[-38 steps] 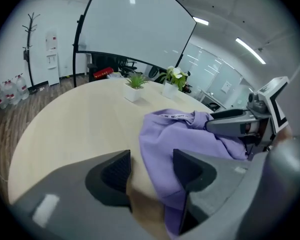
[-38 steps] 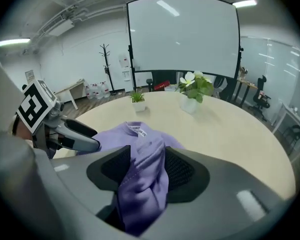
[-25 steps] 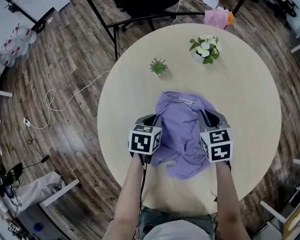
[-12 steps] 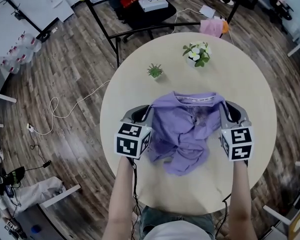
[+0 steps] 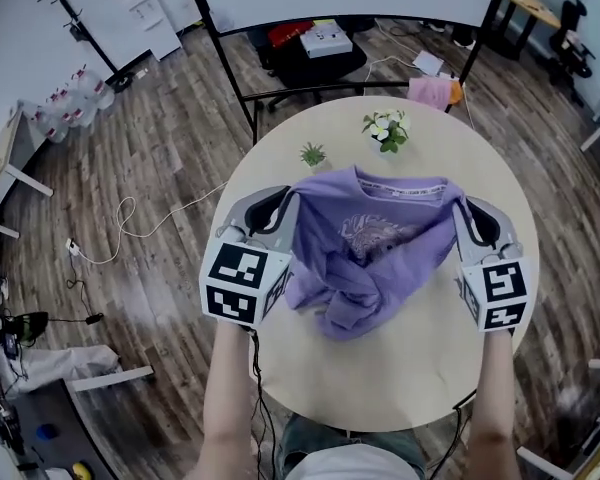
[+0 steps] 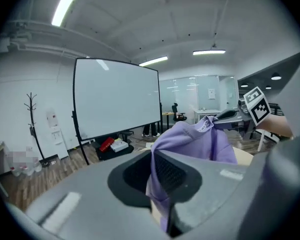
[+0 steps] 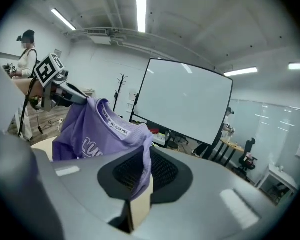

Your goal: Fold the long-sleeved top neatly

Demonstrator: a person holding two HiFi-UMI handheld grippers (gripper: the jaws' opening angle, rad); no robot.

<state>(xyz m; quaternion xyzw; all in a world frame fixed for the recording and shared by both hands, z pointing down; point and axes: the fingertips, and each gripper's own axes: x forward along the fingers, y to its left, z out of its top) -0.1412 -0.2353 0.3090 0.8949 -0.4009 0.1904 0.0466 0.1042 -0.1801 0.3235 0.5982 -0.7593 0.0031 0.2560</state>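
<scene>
Purple fabric of the long-sleeved top hangs stretched between your two grippers above the round desk. Your left gripper, at the garment's 9 o'clock, has its jaws pinched tight on one shoulder. Your right gripper, at 3 o'clock, is clamped on the other shoulder. The collar runs along 12 o'clock and the bunched lower part sags toward 6 o'clock. A small green plant and a flowerpot stand near the desk's 12 o'clock edge.
</scene>
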